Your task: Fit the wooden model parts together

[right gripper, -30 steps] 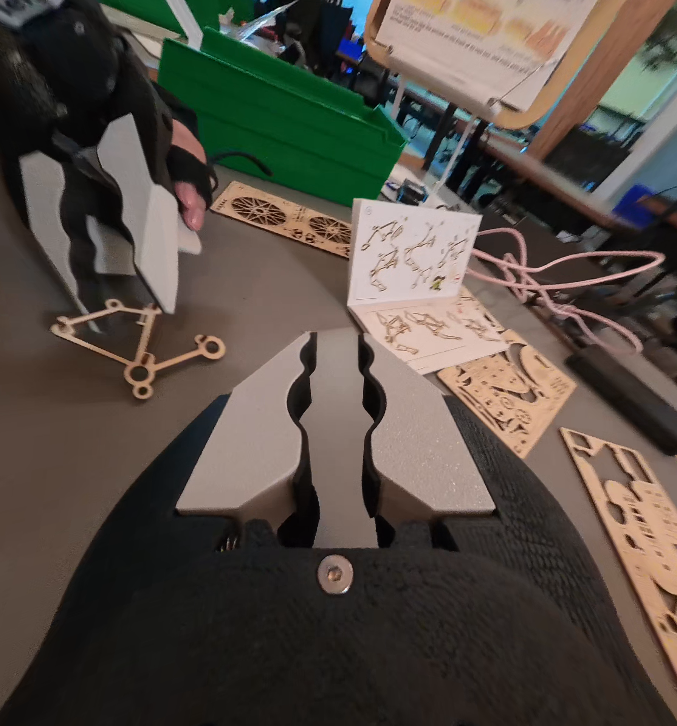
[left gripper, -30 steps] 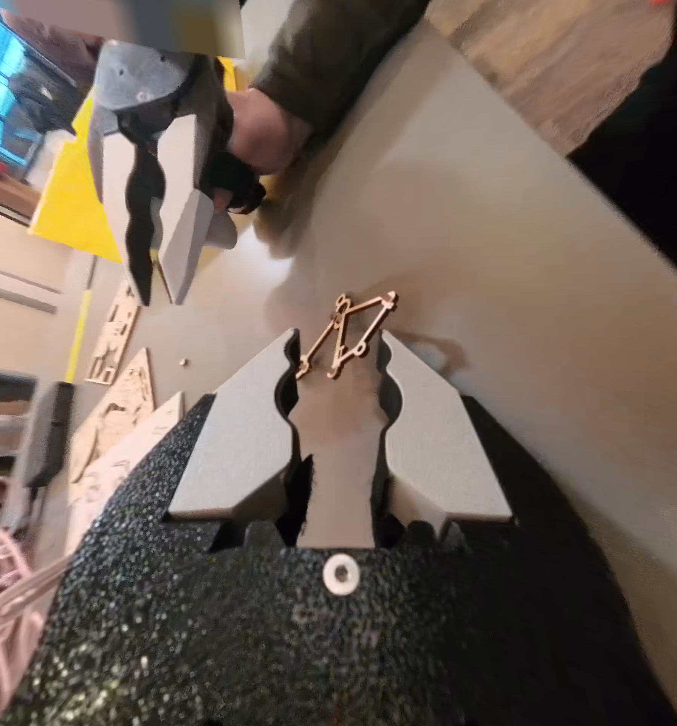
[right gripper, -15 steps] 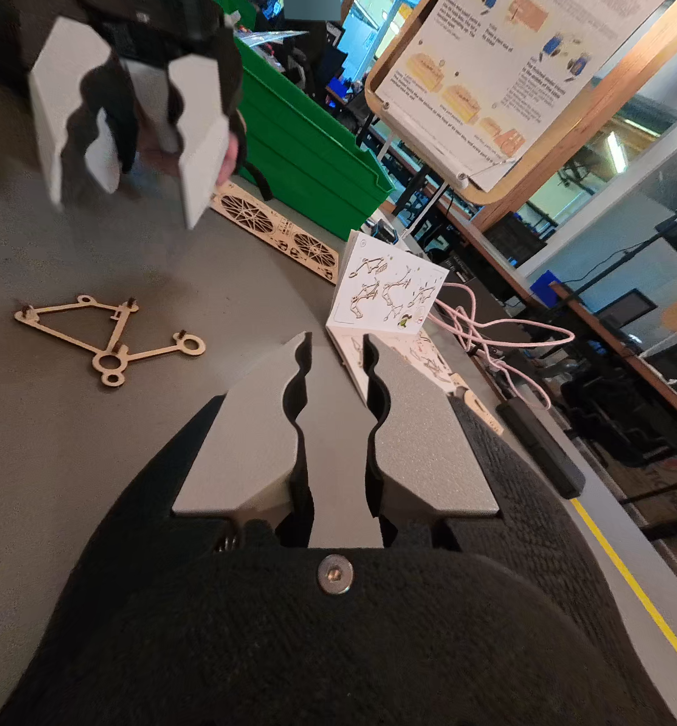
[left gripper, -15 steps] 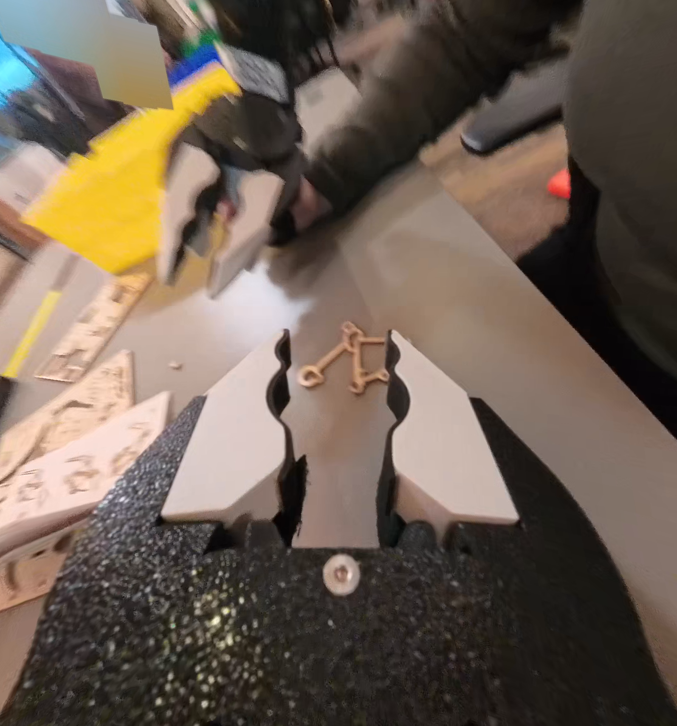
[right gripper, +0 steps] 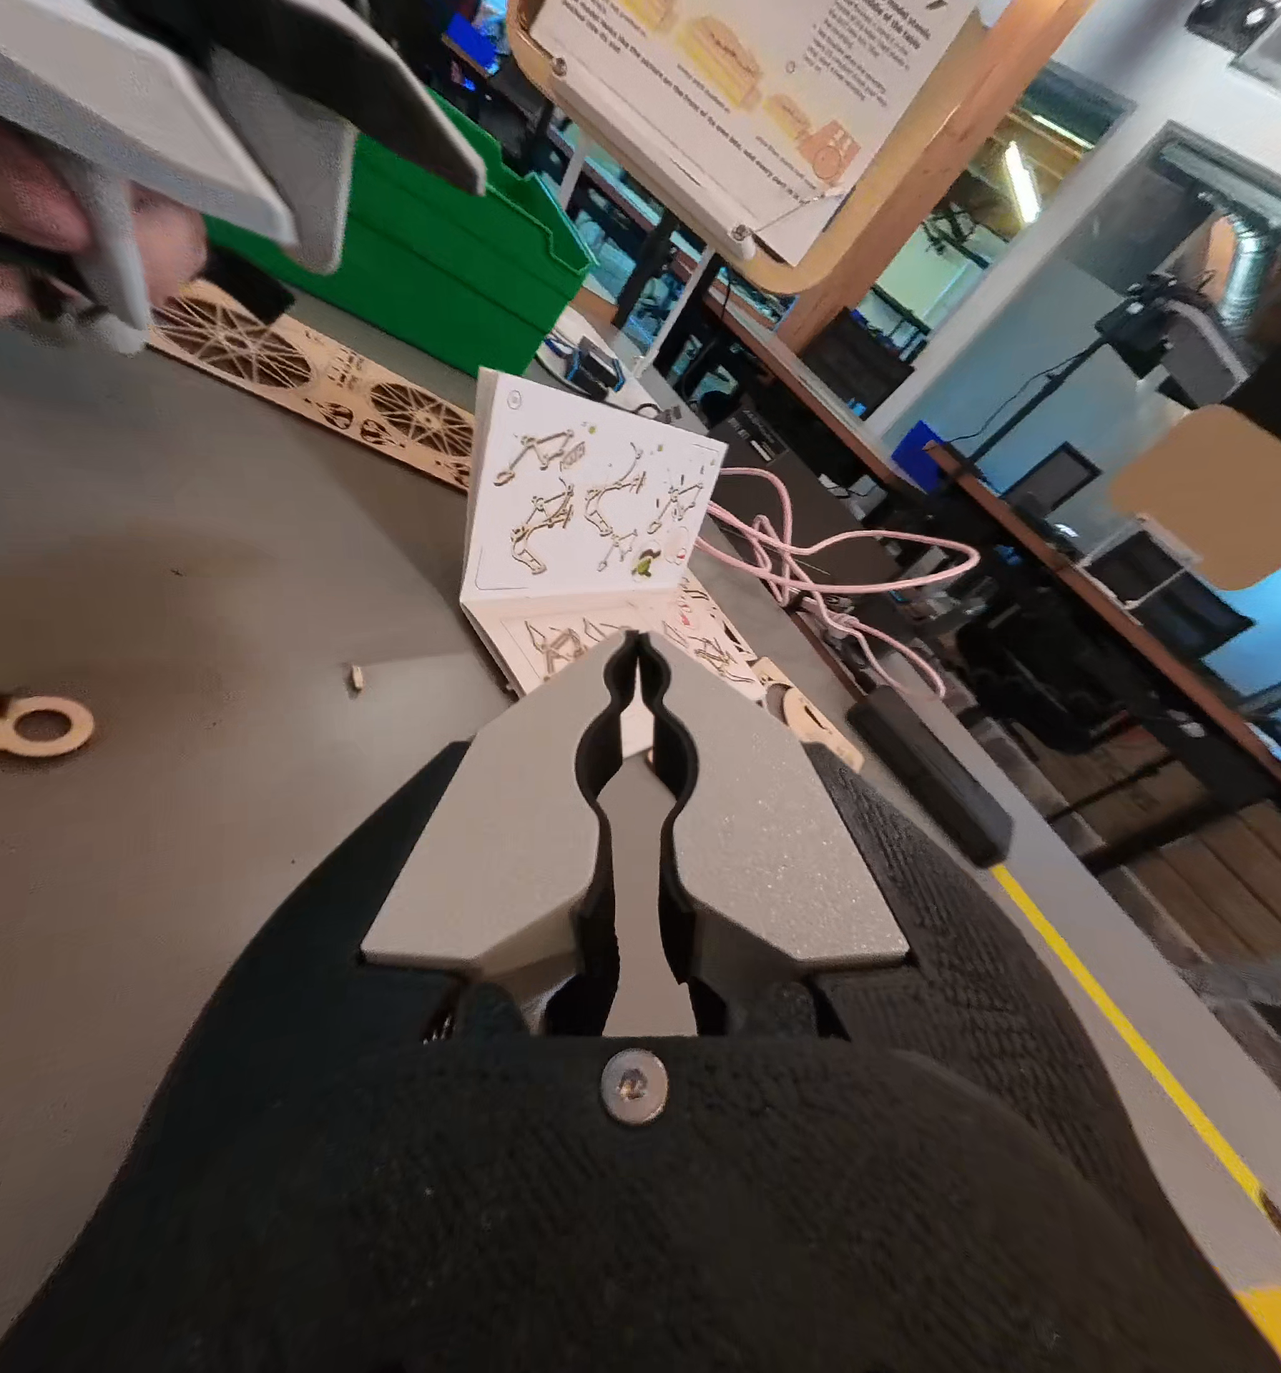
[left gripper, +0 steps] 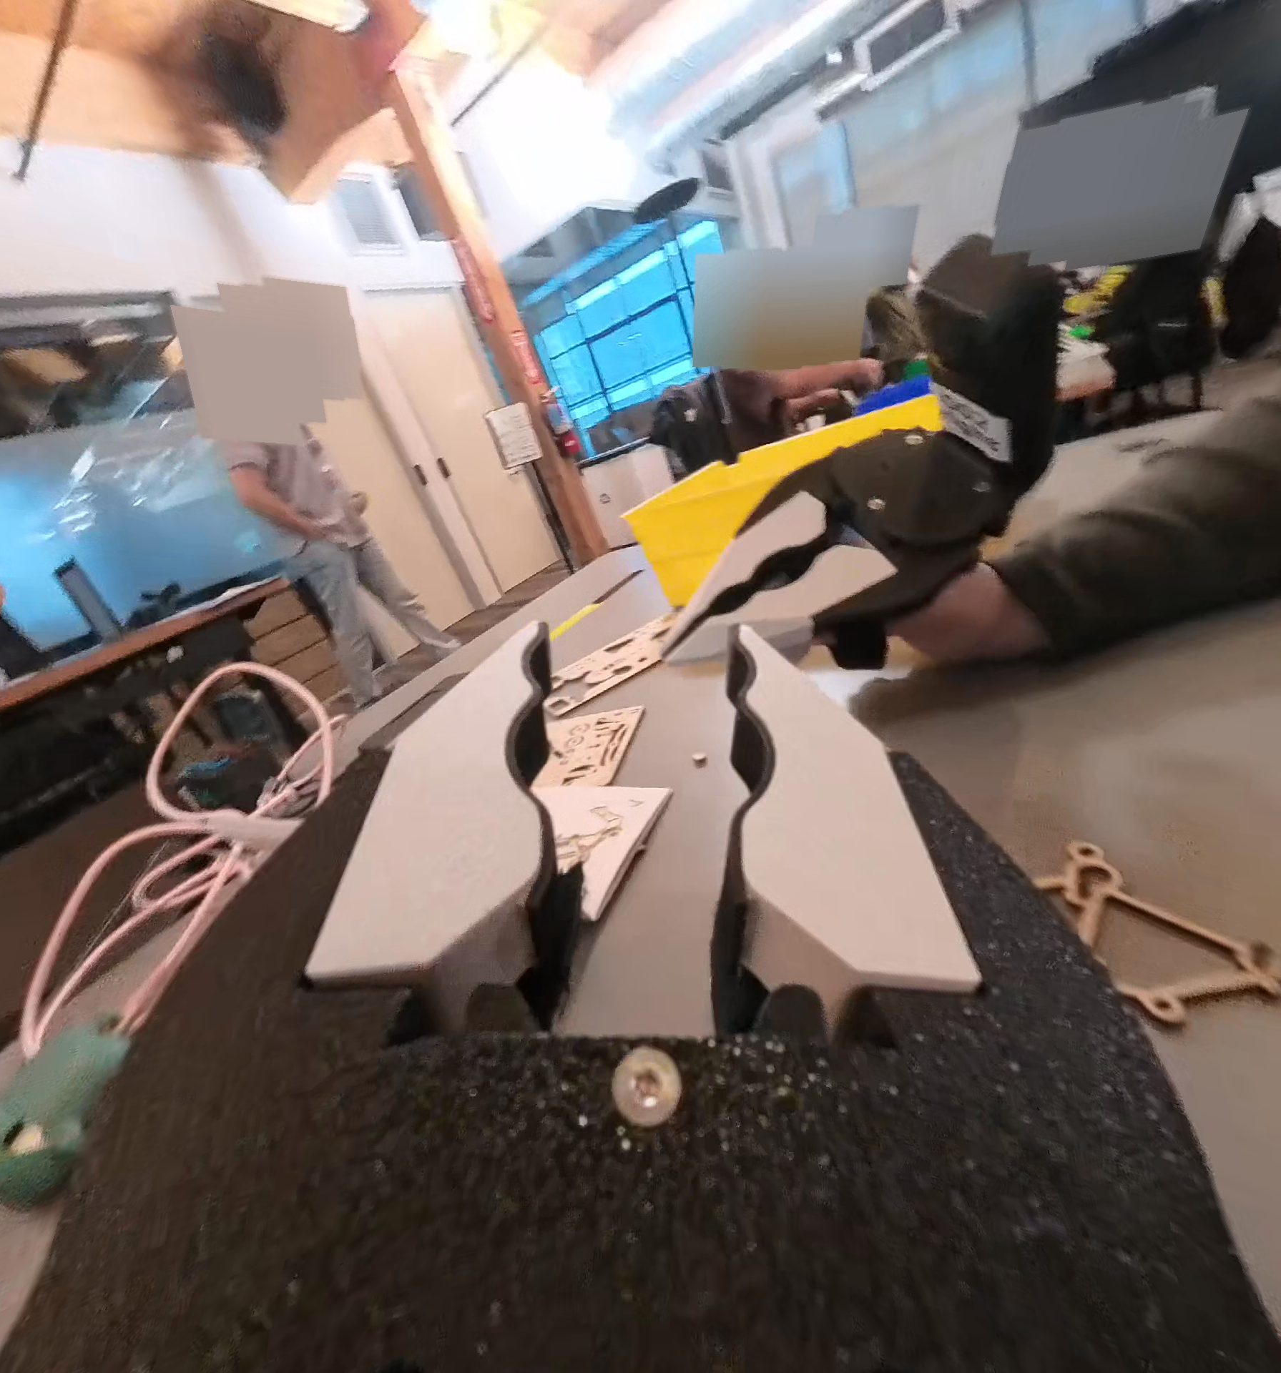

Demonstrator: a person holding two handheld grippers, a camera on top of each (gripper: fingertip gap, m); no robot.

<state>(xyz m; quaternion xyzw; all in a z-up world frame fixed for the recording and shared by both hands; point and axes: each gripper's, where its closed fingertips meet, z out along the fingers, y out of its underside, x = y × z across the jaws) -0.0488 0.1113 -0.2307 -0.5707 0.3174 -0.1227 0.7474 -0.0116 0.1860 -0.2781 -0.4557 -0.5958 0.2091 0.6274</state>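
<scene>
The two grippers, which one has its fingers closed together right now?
The right gripper: its fingertips meet at the front with nothing between them. The left gripper stands wide open, table showing between its fingers.

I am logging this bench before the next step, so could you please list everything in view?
Wooden frame part: one, pale wood, flat on the table to the right of the left gripper.
Small wooden peg: one, pale, loose on the table.
Cut-out wooden sheets: several, pale, along the table's far side.
Instruction booklet: one, white, propped open.
Bins: green, yellow.
Cable: pink, at the table edge.
Table: grey.
Left gripper: open, empty.
Right gripper: shut, nothing in it.
</scene>
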